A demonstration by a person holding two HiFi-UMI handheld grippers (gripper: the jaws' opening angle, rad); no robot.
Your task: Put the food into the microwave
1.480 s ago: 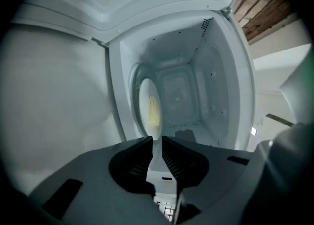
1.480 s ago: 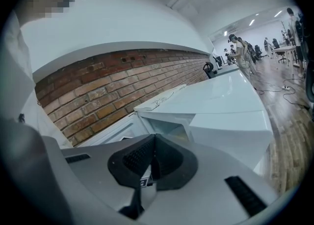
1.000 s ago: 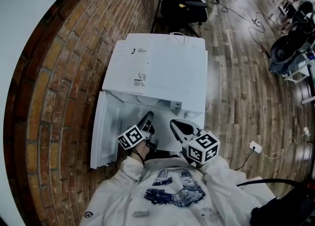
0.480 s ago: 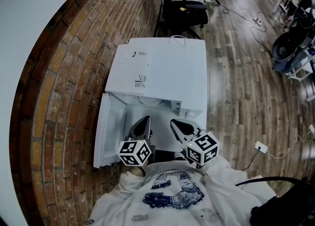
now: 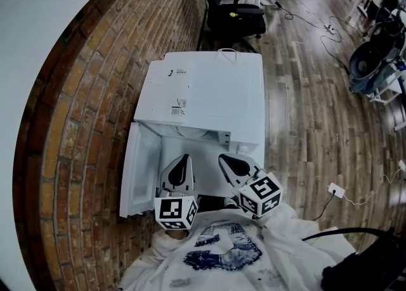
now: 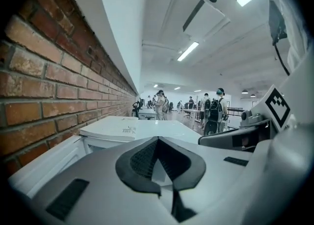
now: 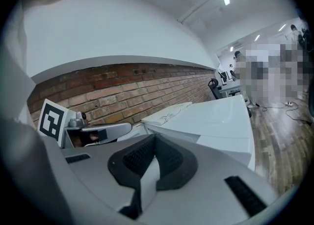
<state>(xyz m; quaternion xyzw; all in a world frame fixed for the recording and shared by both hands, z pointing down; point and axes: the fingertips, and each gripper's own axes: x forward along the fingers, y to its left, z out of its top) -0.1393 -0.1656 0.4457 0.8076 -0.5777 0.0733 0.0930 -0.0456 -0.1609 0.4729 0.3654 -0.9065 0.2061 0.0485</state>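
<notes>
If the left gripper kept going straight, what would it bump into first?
Probably the white microwave, near its open front or top edge. The left gripper, shut and empty, points right at it, though its height is hard to judge.

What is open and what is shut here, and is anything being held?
Microwave door: open, standing out on the side nearest the brick wall.
Left tool: shut, holding nothing.
Right tool: shut, holding nothing.
</notes>
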